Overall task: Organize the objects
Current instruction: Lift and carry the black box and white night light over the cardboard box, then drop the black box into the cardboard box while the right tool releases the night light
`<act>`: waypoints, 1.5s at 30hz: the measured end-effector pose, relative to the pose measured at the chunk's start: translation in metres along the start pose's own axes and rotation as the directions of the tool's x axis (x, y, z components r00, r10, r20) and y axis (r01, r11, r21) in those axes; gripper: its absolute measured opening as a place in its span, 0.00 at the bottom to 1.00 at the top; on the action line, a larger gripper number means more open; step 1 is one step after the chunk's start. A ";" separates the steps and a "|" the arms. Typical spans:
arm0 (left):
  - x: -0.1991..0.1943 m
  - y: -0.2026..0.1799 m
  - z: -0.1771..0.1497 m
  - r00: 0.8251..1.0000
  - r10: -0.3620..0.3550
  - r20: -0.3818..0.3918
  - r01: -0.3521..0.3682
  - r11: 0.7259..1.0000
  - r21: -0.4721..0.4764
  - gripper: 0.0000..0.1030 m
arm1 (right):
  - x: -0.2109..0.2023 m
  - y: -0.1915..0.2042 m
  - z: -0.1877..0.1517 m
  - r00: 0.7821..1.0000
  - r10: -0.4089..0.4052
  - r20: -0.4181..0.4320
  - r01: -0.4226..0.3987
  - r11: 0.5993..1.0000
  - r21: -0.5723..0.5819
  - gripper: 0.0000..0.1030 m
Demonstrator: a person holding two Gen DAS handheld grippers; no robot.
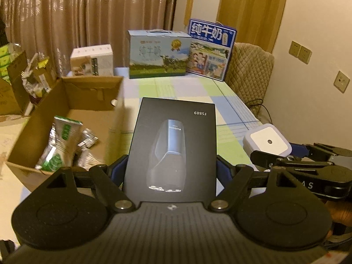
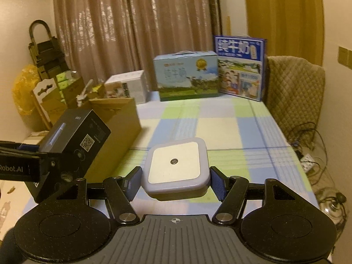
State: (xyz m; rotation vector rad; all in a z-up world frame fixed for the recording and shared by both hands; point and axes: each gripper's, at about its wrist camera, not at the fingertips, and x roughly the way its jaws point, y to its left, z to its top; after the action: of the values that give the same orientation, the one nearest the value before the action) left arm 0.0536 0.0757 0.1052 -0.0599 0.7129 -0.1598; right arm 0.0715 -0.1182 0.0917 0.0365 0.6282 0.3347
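Observation:
My left gripper [image 1: 171, 171] is shut on a black shaver box [image 1: 173, 145] marked FS889, held flat above the checked tablecloth; the box also shows from the side at the left of the right wrist view [image 2: 74, 140]. My right gripper [image 2: 175, 181] is shut on a square white night light [image 2: 176, 167] with a pale purple rim and a small round sensor; in the left wrist view the night light [image 1: 267, 142] sits at the right, beside the box. An open cardboard box [image 1: 66, 121] with green and silver packets stands to the left of both grippers.
Two milk cartons [image 1: 158, 54] [image 1: 210, 50] and a small white box [image 1: 93, 60] line the table's far edge. A quilted chair cover [image 2: 294, 92] stands at the right with cables [image 2: 312, 154] on the floor. More cardboard boxes [image 2: 61, 96] crowd the left.

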 end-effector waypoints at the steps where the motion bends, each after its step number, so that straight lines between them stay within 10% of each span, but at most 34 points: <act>1: -0.003 0.005 0.002 1.000 0.005 0.003 -0.005 1.000 -0.002 0.75 | 0.002 0.004 0.002 1.000 0.009 0.001 -0.009 1.000 -0.006 0.60; 21: -0.024 0.125 0.049 0.987 0.160 0.012 -0.160 0.987 -0.017 0.75 | 0.056 0.108 0.058 0.981 0.193 -0.009 -0.193 0.975 -0.115 0.60; 45: 0.022 0.186 0.063 0.975 0.210 -0.068 -0.207 0.978 0.037 0.75 | 0.129 0.158 0.078 0.972 0.224 -0.072 -0.233 0.955 -0.181 0.60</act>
State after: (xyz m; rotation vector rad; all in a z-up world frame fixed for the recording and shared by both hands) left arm 0.1343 0.2556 0.1183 0.0494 0.7834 0.0289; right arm 0.1678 0.0777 0.1032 -0.0816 0.6419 0.6200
